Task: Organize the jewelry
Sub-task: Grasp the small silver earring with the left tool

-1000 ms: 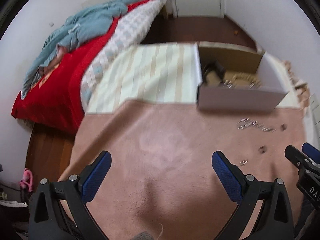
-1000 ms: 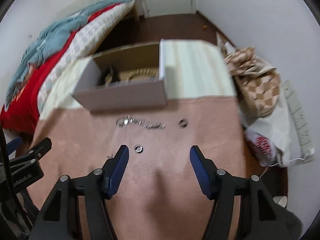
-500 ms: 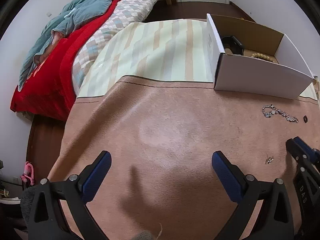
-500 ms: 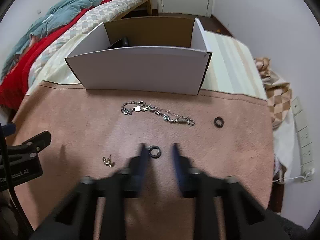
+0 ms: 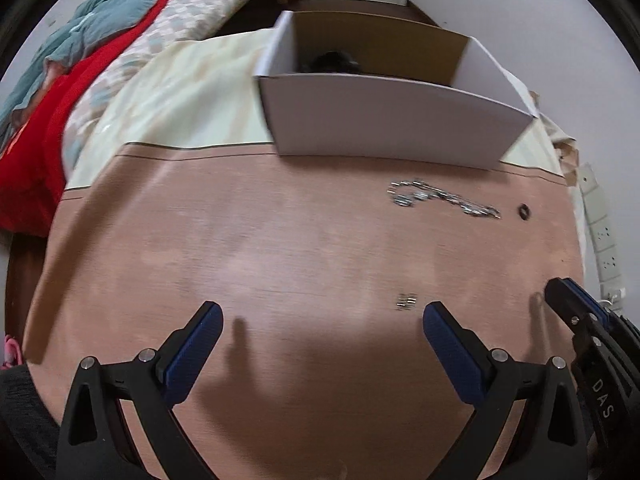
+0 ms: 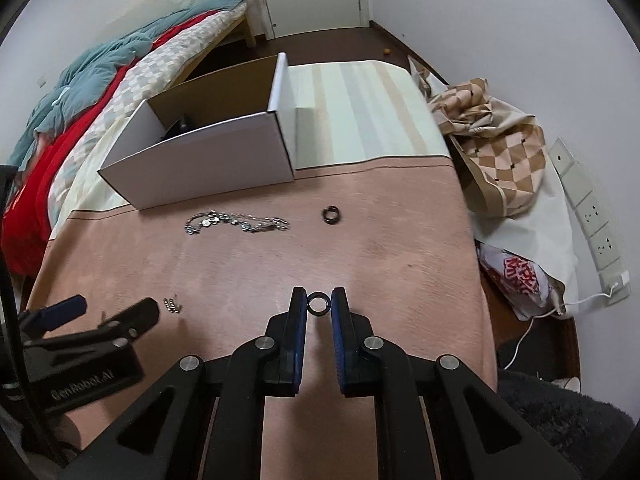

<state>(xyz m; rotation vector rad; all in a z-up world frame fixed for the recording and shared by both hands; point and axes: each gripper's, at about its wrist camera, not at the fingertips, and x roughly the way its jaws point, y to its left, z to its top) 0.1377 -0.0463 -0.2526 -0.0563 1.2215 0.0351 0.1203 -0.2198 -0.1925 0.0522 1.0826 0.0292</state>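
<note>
My right gripper (image 6: 319,305) is shut on a dark ring (image 6: 319,303), held between its blue pads just above the pink cloth. A silver chain (image 6: 236,222) lies near the white box (image 6: 208,172); it also shows in the left wrist view (image 5: 440,198). A second dark ring (image 6: 331,215) lies right of the chain. A small pair of earrings (image 6: 172,305) lies by my left gripper; in the left wrist view (image 5: 406,300) they sit just ahead of its right finger. My left gripper (image 5: 320,328) is open and empty over the cloth.
The white box (image 5: 384,120) holds a dark item (image 5: 332,60). A bed with red and teal bedding (image 6: 80,92) is at the left. A checked cloth bag (image 6: 500,148) and a wall socket strip (image 6: 592,216) are at the right edge.
My right gripper closed on the near dark ring and lifted it slightly. My left gripper moved right, toward the earrings and the box.
</note>
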